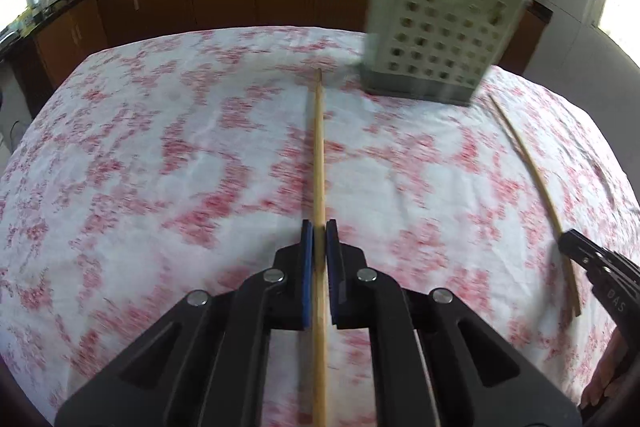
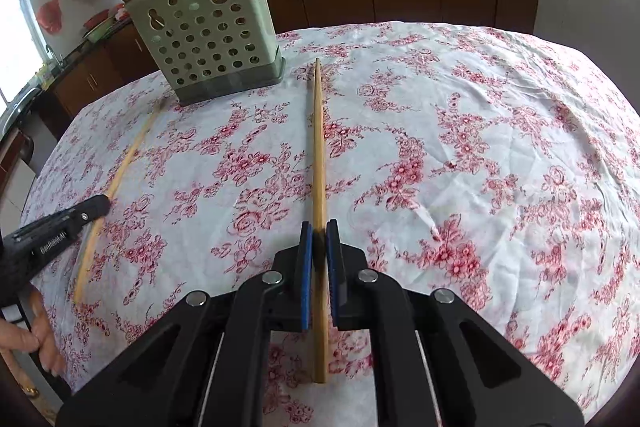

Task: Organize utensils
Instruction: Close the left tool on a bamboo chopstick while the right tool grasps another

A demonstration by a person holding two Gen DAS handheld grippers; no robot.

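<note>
Two long pale wooden chopsticks are clamped, one in your left gripper (image 1: 319, 227) and one (image 2: 319, 163) in your right gripper (image 2: 319, 227), each set of blue pads closed tight on a shaft that runs straight forward along the fingers. Ahead on the red-flowered white tablecloth (image 2: 460, 155) stands the perforated grey-green plastic utensil holder (image 2: 208, 39), left of your right tip, right of your left. Your left gripper's side reads roughly "GenRobot.AI"
</note>
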